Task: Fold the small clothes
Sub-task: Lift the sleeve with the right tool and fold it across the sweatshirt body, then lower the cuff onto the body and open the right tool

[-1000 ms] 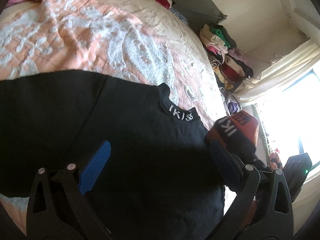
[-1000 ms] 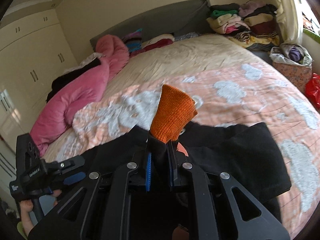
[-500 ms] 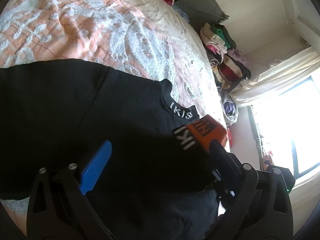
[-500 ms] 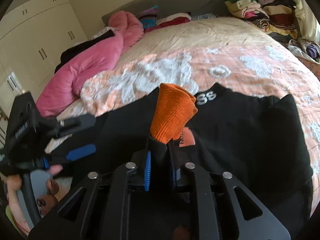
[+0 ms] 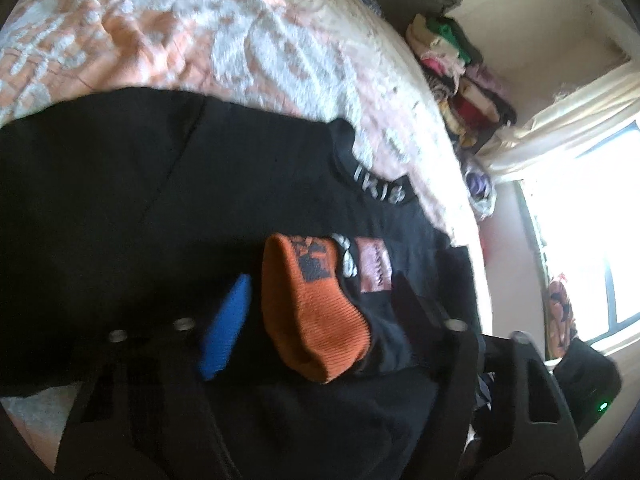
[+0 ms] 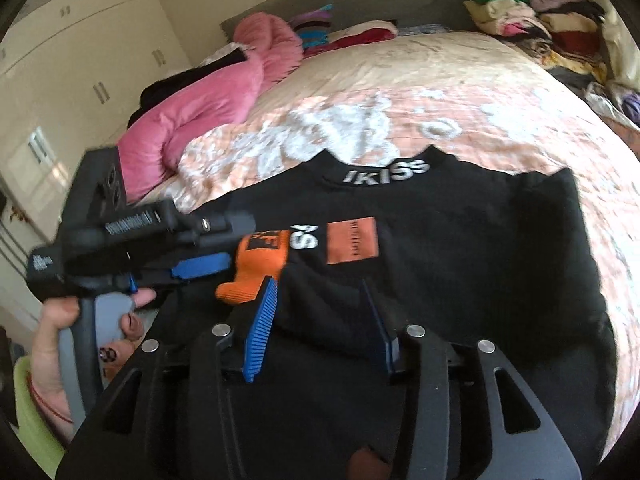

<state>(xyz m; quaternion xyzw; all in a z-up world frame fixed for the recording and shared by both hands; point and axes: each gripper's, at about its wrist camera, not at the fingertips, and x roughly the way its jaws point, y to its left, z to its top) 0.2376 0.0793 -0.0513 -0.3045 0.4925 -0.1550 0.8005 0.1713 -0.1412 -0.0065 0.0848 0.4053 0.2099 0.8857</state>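
Observation:
A small black sweater point(image 6: 460, 248) with white collar lettering and an orange chest patch lies flat on the bed; it also shows in the left wrist view point(image 5: 120, 200). Its sleeve is folded across the chest, and the orange cuff point(image 6: 256, 268) lies there, seen also in the left wrist view point(image 5: 316, 308). My right gripper point(image 6: 320, 316) is open just above the folded sleeve, empty. My left gripper point(image 5: 316, 312) is open with the orange cuff lying between its fingers; it shows in the right wrist view point(image 6: 200, 266), held by a hand.
The bed has a peach and white blanket point(image 6: 400, 120). A pink quilt point(image 6: 208, 100) lies at the left. A pile of folded clothes point(image 6: 540, 28) sits at the far right corner. White wardrobes point(image 6: 80, 60) stand at the left, a bright window point(image 5: 580, 240) at the right.
My right gripper carried the orange cuff across the chest, opened and let it go. My left gripper moved in over the cuff.

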